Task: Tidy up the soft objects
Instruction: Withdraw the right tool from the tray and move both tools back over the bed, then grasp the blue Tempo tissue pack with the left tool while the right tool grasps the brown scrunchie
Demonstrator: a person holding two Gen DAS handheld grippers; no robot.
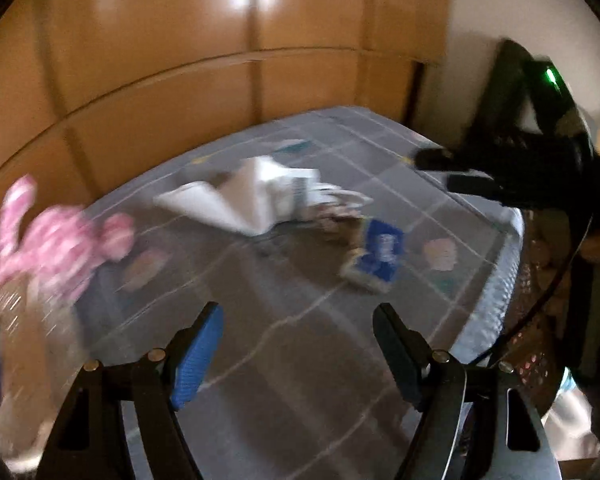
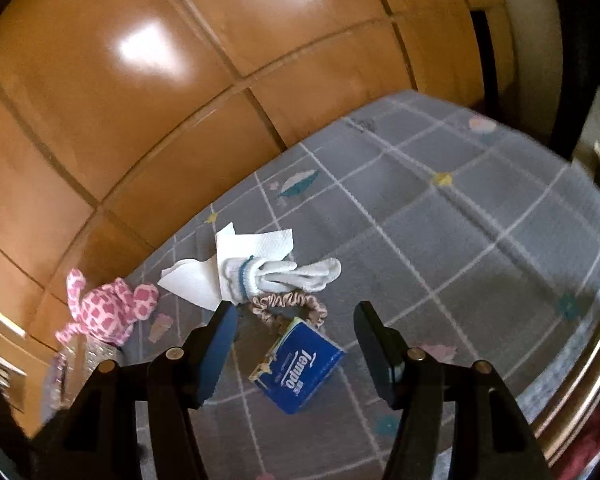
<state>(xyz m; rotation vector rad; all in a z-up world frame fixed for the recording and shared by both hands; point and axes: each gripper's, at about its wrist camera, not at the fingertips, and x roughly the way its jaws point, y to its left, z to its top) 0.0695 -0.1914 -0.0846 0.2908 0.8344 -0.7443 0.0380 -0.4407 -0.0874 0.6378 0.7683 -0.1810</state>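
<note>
- Hovering above the grey checked surface (image 2: 440, 240), right gripper (image 2: 296, 354) with fingers spread wide and nothing between them, aimed so that the Tempo tissue pack (image 2: 298, 366) sits framed in the gap — likely the next pick.
- Left gripper (image 1: 298, 354) likewise wide open and empty, held back from the pile, probably to leave the right side room; left view blurred.
- Lying just beyond the tissue pack: beige scrunchie (image 2: 290, 304), touching or nearly touching the pack's far edge.
- Farther beyond the pack: white sock with blue band (image 2: 284, 274), resting partly on a white paper towel (image 2: 204, 280).
- Well to the left of the pack, at the surface's edge: pink-and-white plush toy (image 2: 104, 306), perched on what looks like a clear container (image 2: 96, 356), perhaps the collection spot; cannot tell for sure.
- Scattered still, so sorting appears barely begun.
</note>
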